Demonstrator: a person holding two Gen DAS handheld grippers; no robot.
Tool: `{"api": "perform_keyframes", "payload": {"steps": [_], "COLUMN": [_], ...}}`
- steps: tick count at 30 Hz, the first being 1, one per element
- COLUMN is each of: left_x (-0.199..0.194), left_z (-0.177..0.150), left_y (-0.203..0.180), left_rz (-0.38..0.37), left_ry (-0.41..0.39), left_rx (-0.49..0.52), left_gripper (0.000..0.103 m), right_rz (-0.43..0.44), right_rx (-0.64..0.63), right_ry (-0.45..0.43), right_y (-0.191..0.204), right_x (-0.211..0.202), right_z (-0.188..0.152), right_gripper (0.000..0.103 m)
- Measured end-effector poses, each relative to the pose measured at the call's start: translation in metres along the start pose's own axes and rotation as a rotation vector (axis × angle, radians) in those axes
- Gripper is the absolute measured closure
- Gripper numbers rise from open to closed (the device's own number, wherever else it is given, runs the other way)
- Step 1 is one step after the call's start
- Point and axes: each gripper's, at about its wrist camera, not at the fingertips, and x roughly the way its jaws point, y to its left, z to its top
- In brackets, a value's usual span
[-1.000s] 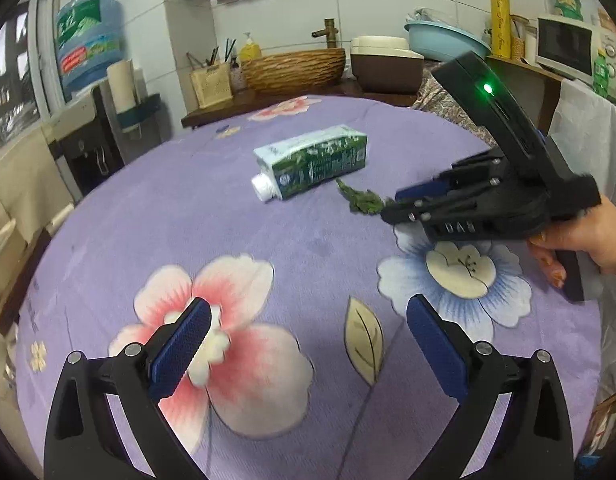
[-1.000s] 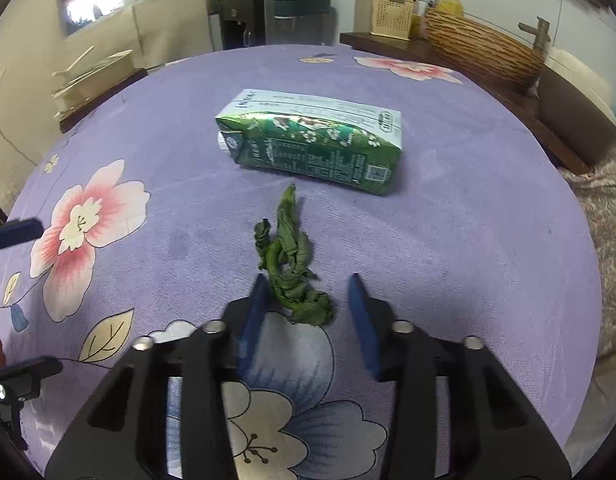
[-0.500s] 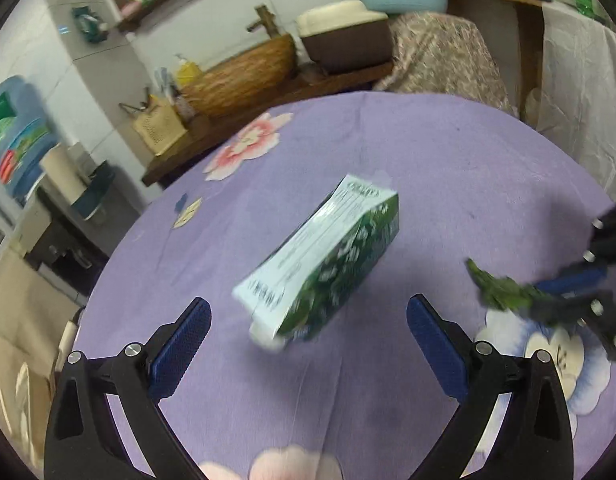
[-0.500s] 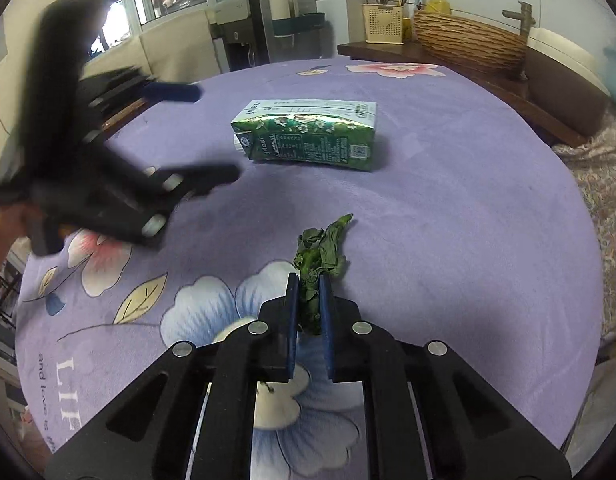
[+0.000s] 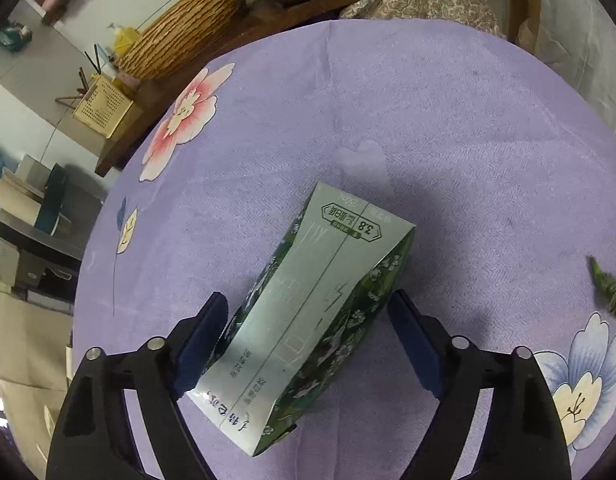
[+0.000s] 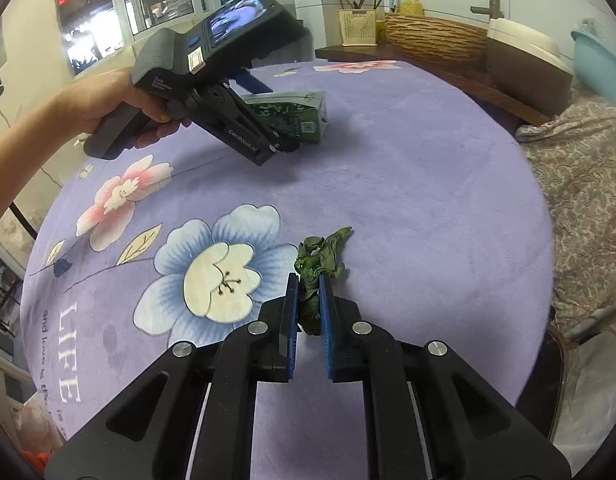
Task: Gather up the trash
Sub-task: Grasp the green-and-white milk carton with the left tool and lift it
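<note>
A green and white milk carton (image 5: 324, 304) lies on its side on the purple flowered tablecloth (image 5: 428, 120). My left gripper (image 5: 308, 300) straddles the carton's near half and its jaws are closing. The left pad (image 5: 200, 340) is at the carton's edge, while the right pad (image 5: 412, 340) stands a little off it. The right wrist view shows that gripper (image 6: 274, 116) angled down over the carton (image 6: 304, 114). My right gripper (image 6: 309, 280) is shut on a wilted green leaf (image 6: 324, 252), held just above the cloth. The leaf's tip (image 5: 610, 292) shows at the left wrist view's right edge.
A person's hand (image 6: 108, 104) holds the left gripper. Behind the table a wooden counter carries a wicker basket (image 6: 436, 32), a yellow utensil holder (image 6: 358, 26) and a brown box (image 6: 524, 60). A patterned cloth (image 6: 580, 184) lies off the table's right edge.
The left gripper swung over the carton, rolled, and narrowed its jaws around it. The right gripper closed on the leaf and drew it back toward the near side of the table.
</note>
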Motion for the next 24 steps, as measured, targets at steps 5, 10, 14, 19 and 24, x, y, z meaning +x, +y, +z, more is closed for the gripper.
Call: {"api": "perform_keyframes", "payload": {"steps": [5, 10, 14, 19, 24], "left_x": [-0.008, -0.026, -0.037, -0.067, -0.104], "left_z": [-0.004, -0.015, -0.024, -0.035, -0.046], "left_y": [-0.005, -0.007, -0.017, -0.044, -0.094], "left_rz": [0.019, -0.029, -0.063, -0.183, -0.306], "left_ry": [0.036, 0.014, -0.03, -0.145, -0.279], "left_rx": [0.037, -0.024, -0.087, -0.206, -0.239], "left_gripper": [0.037, 0.049, 0.049, 0.05, 0.05], "right_rz": [-0.012, -0.011, -0.007, -0.019, -0.058], "right_rx": [0.044, 0.078, 0.104, 0.134, 0.176], "right_ry": [-0.021, -0.046, -0.074, -0.108, -0.147], "right_y": [-0.014, -0.023, -0.029, -0.04, -0.057], "right_x": [-0.014, -0.028, -0.044, -0.069, -0.097], "right_z": [-0.014, -0.027, -0.038, -0.055, -0.08], "right_gripper": [0.092, 0.092, 0.092, 0.092, 0.092]}}
